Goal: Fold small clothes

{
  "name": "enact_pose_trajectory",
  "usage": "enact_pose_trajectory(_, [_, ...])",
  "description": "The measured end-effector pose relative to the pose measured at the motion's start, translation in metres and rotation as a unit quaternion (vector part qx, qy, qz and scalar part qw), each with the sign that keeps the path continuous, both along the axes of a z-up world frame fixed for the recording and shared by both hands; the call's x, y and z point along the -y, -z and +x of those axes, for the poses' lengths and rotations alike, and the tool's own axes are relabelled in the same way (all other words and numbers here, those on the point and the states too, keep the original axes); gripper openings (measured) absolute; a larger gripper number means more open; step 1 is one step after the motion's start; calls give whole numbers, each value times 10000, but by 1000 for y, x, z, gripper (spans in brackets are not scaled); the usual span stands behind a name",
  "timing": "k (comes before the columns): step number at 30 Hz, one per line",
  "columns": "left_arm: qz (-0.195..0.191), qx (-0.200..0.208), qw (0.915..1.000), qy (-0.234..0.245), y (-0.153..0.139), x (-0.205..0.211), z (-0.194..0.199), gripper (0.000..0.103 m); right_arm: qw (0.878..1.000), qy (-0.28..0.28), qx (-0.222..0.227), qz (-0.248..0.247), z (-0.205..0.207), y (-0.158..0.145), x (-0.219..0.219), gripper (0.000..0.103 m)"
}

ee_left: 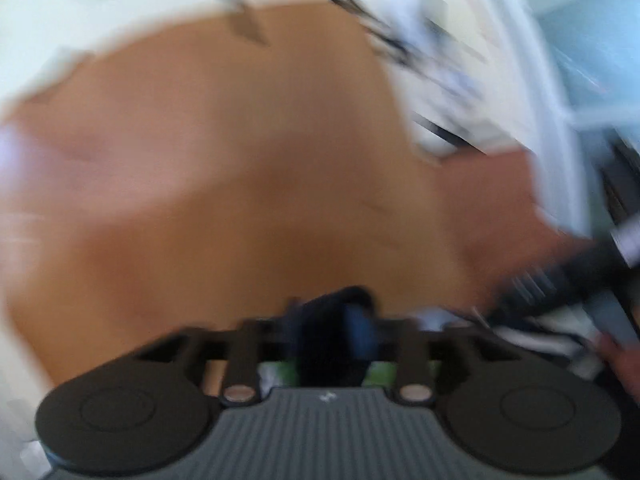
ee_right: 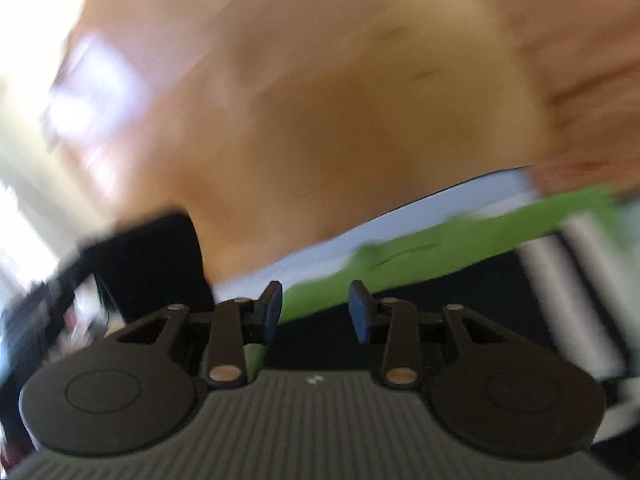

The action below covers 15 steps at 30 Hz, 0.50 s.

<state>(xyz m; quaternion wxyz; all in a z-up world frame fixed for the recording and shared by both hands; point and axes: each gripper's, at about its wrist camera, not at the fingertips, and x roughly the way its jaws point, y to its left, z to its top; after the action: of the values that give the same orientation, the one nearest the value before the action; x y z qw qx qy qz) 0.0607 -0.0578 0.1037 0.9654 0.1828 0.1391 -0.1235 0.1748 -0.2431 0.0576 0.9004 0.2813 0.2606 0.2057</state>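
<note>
Both views are badly motion-blurred. In the left wrist view my left gripper (ee_left: 340,320) is shut on a bunch of dark navy cloth (ee_left: 336,304), held over the wooden table (ee_left: 240,160); green and white fabric (ee_left: 280,374) shows under the fingers. In the right wrist view my right gripper (ee_right: 316,312) is open and empty, its blue pads (ee_right: 360,312) apart. It hovers over a garment with green (ee_right: 440,248), white and black (ee_right: 400,312) panels lying at the near edge of the table (ee_right: 340,120).
A black-and-white patterned object (ee_left: 420,48) lies at the table's far right. A black blurred object (ee_right: 152,256) sits at the left of the right wrist view. A person's hand (ee_left: 620,360) shows at the right edge. A white window frame stands beyond the table.
</note>
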Motion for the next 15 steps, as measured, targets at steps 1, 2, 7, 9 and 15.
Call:
enact_pose_trajectory(1, [99, -361, 9991, 198, 11, 11, 8, 50, 9997, 235, -83, -52, 0, 4, 14, 40])
enact_pose_trajectory(2, [171, -594, 9978, 244, 18, 15, 12, 50, 9989, 416, -181, -118, -1, 8, 27, 40])
enact_pose_trajectory(7, [-1019, -348, 9942, -9, -24, -53, -10, 59, 9980, 425, -246, -407, -9, 22, 49, 40])
enact_pose_trajectory(9, [-1617, -314, 9857, -368, -40, -89, -10, 60, 9977, 264, -117, -620, -10, 21, 41, 40])
enact_pose_trajectory(15, [-1722, -1069, 9648, -1677, -29, -140, 23, 59, 9906, -67, 289, -1332, -2, 15, 17, 53])
